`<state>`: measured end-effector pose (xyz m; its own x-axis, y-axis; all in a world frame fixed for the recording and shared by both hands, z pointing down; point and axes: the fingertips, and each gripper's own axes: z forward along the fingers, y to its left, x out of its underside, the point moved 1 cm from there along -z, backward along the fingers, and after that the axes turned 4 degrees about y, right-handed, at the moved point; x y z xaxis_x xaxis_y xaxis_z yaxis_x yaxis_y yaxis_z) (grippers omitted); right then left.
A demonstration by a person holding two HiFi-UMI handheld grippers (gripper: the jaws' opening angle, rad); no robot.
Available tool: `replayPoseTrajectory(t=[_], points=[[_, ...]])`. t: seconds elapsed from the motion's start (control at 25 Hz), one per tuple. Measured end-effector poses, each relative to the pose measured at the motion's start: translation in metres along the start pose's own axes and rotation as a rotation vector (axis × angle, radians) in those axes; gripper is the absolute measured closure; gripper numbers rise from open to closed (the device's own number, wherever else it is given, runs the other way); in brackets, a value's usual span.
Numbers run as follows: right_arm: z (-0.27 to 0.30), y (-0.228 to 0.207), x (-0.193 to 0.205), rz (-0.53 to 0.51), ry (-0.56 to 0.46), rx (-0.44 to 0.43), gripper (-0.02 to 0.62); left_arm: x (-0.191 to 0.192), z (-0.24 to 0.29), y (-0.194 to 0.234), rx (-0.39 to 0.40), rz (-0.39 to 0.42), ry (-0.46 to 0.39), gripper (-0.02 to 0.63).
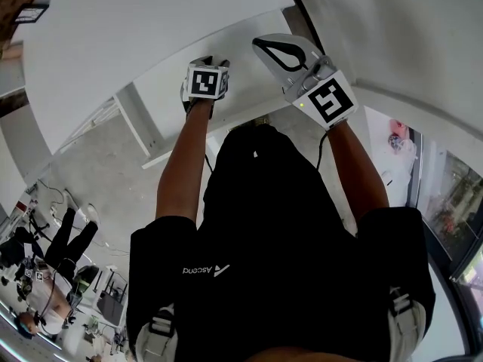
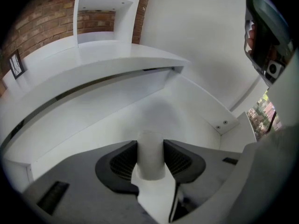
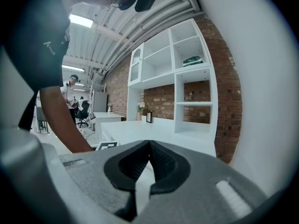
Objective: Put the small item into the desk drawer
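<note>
Small item [image 2: 150,155]: white, cylinder-shaped, upright between the jaws of the left gripper [image 2: 149,144]; both ribbed black pads [image 2: 125,160] press its sides, so it is gripped and carried clear of any surface. Location: over the pale lower surface of the white desk [image 2: 117,59], below the desk's overhanging top edge; which part of the desk is the drawer cannot be told. Right gripper [image 3: 149,146]: jaws brought together until the tips meet, nothing between them; it points across the desk toward the white shelf unit [image 3: 191,78]. Head view: both grippers held out in front of the person and near each other, the left marker cube [image 1: 205,82] lower and to the left of the right marker cube [image 1: 330,101], with bare forearms and a black shirt [image 1: 279,240] below them. Surroundings: red brick wall [image 2: 37,27] behind the desk; small framed picture [image 2: 16,64] standing at the back of the desk top; green object [image 3: 192,59] lying in an upper shelf compartment; vase of flowers [image 3: 140,108] beside the frame in the right gripper view; bare forearm [image 3: 60,120] crossing the left of that view; other people and office chairs far off in the room, too small to detail.
</note>
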<state>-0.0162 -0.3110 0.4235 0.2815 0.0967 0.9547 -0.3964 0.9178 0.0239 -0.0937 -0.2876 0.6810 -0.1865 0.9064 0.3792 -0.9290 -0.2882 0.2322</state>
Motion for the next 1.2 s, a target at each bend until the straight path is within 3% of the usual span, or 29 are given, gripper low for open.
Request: replayPoseTrajectory(t=[0.56, 0.96, 1.2], points=[[0.001, -0.001, 0.007, 0.02, 0.006, 0.012, 0.594, 0.009, 0.012, 0.009, -0.042, 0.025, 0.036, 0.425], [-0.003, 0.001, 0.005, 0.017, 0.003, 0.013, 0.595, -0.001, -0.01, 0.007, -0.056, 0.025, -0.022, 0.393], [-0.003, 0.007, -0.002, 0.003, -0.016, 0.009, 0.595, -0.015, -0.048, 0.0, -0.054, 0.021, -0.135, 0.393]])
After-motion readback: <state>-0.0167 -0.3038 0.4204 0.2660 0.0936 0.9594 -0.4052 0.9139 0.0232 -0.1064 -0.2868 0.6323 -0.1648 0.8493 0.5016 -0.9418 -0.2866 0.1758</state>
